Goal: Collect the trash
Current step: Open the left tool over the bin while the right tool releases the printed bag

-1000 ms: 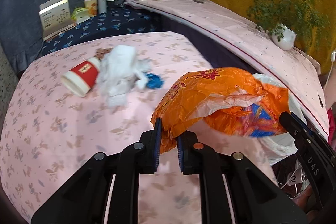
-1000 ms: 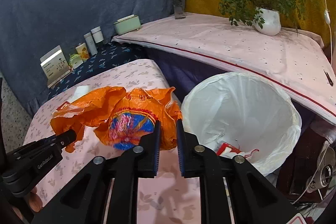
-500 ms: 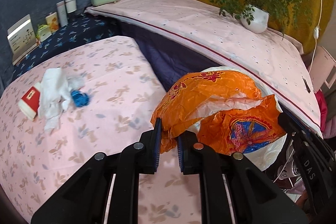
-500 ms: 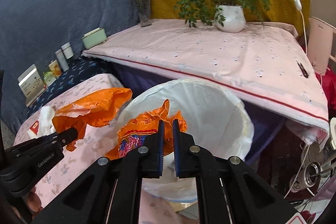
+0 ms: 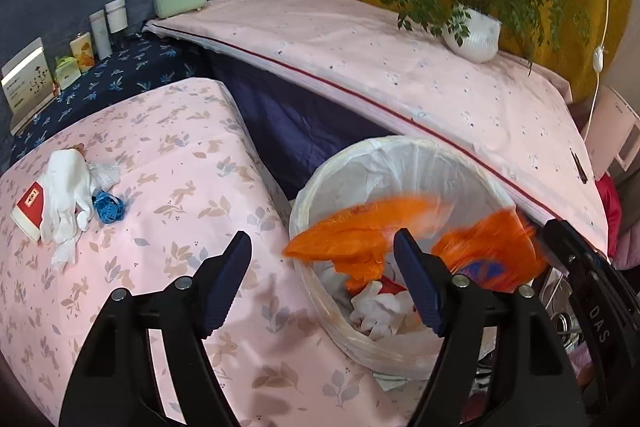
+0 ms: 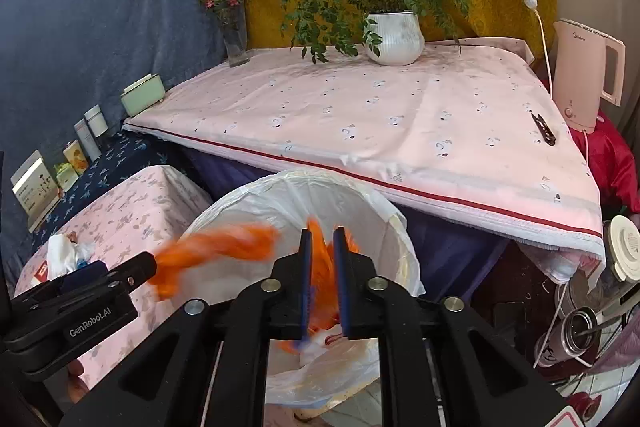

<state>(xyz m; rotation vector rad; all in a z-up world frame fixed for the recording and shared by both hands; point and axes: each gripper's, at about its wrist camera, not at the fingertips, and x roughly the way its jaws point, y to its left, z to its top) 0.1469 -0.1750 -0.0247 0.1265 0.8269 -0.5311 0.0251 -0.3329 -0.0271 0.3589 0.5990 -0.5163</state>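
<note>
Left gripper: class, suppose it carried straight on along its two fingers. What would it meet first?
Probably the orange plastic bag, blurred in mid-air just beyond the open left gripper, over the white-lined trash bin. Depth is unclear; past the bag it would meet the bin's near rim or the trash inside.

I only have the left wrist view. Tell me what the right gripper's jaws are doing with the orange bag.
Observer: The right gripper has its jaws close together, with a fold of the orange bag pinched between them.
Operator: Confirm where that fold hangs.
Observer: In the right wrist view it hangs over the opening of the lined bin, inside the rim.
Operator: Name what is right of the bin.
Observer: A steel cup sits low beside it, under the covered table's edge. A pink kettle stands upright on that table's right end.
</note>
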